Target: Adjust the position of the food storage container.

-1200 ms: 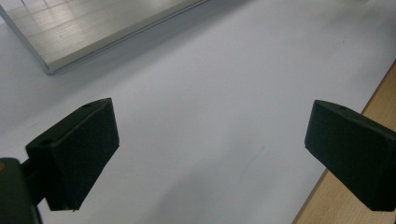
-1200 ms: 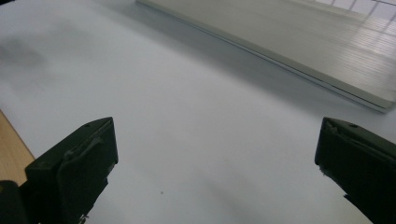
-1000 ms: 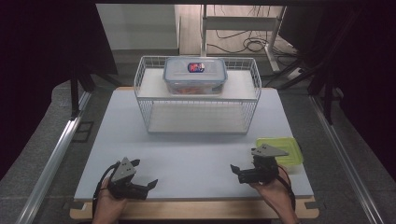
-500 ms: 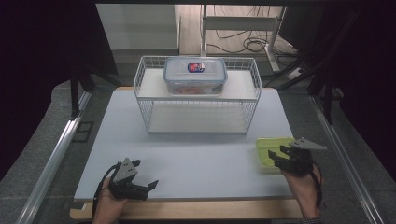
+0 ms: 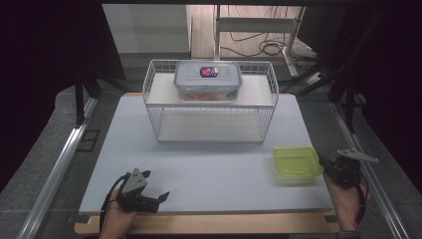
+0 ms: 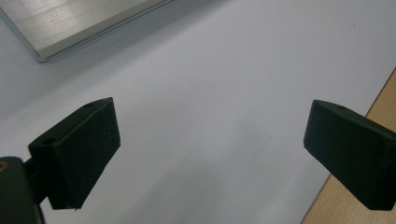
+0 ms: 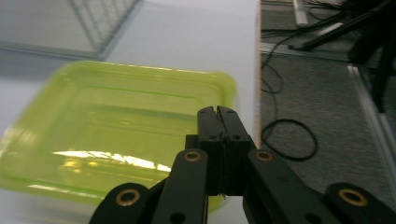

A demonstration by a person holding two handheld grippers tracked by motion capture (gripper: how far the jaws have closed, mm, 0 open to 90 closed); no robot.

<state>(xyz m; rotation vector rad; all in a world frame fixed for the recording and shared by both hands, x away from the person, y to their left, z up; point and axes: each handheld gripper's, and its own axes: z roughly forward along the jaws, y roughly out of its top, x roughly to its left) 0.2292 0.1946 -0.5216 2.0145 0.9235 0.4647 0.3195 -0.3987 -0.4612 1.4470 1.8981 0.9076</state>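
Observation:
A shallow yellow-green plastic container (image 5: 294, 163) (image 7: 116, 126) lies flat near the table's right edge. My right gripper (image 5: 324, 164) (image 7: 217, 112) comes in from the right with its tips at the container's right rim. Its jaws have just been closing and now stand pressed together, and I see nothing between them. My left gripper (image 5: 160, 197) (image 6: 210, 154) rests low at the front left of the white table top (image 5: 209, 164). Its jaws stand wide open over bare table.
A white wire basket (image 5: 211, 107) with a shelf stands at the back middle. On that shelf sits a clear lidded food box (image 5: 207, 79). Beyond the right edge lie grey floor and cables (image 7: 289, 140). A wooden strip (image 5: 209, 224) runs along the front.
The right hand has swung from the front of the table out to the right of the green container. Its jaws went from open to shut. The left hand stayed put.

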